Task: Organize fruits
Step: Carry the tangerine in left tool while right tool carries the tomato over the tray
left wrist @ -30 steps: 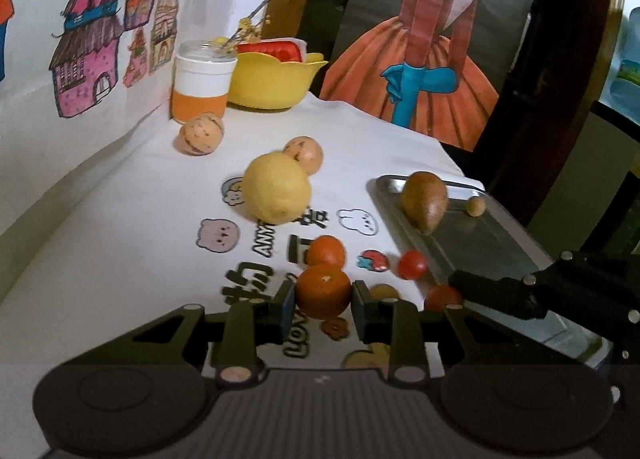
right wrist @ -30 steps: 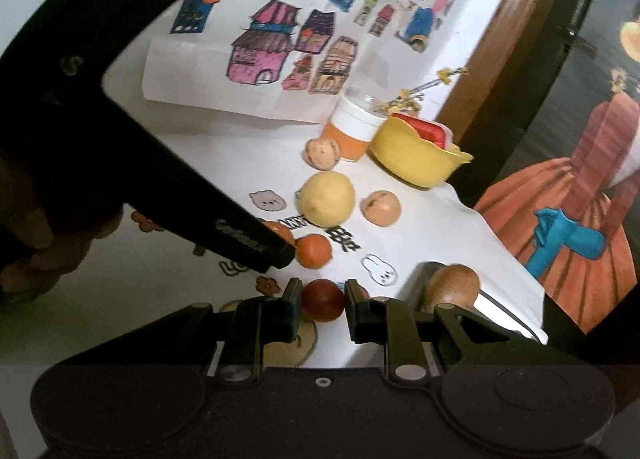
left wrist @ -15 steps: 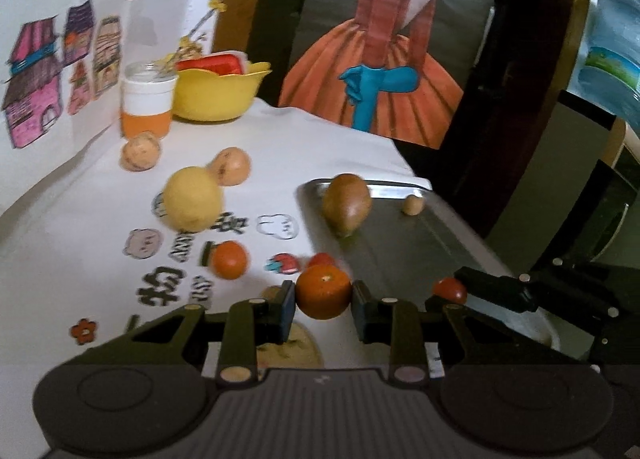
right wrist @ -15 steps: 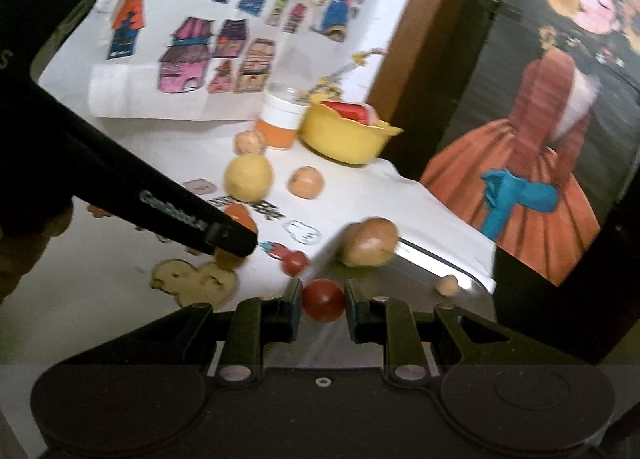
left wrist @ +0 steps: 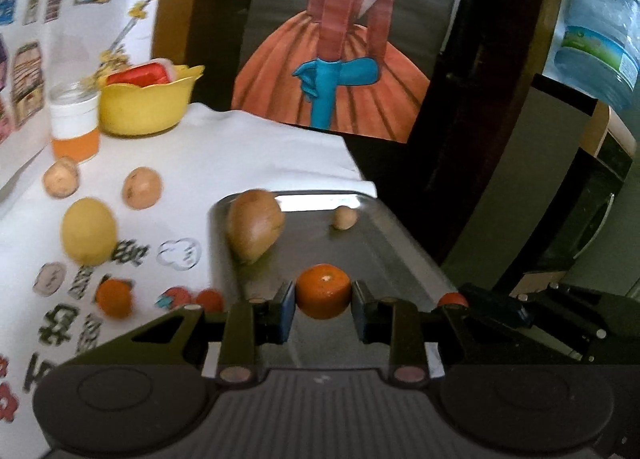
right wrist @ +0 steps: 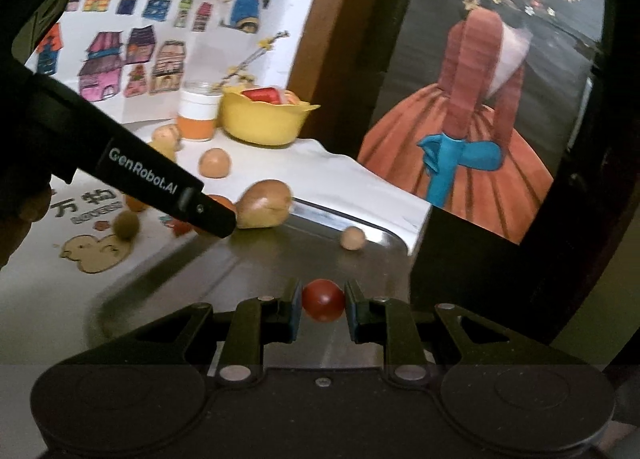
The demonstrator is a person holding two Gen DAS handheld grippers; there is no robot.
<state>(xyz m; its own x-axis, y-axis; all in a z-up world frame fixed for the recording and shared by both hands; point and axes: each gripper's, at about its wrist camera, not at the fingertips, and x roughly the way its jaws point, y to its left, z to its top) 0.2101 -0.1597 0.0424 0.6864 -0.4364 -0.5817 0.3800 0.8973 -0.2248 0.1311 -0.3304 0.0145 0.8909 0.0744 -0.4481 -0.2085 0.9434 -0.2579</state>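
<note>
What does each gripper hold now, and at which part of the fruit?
The left gripper holds an orange by its two sides. The right gripper holds a small red tomato, also by its sides.

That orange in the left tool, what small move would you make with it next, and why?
Probably lower it a little and open the left tool. The orange is pinched above the metal tray, where a brown fruit and a small round one already lie, and the bare spot below looks free.

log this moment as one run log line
left gripper: shut on mandarin | right gripper: shut on cherry tomato | both over metal tray
</note>
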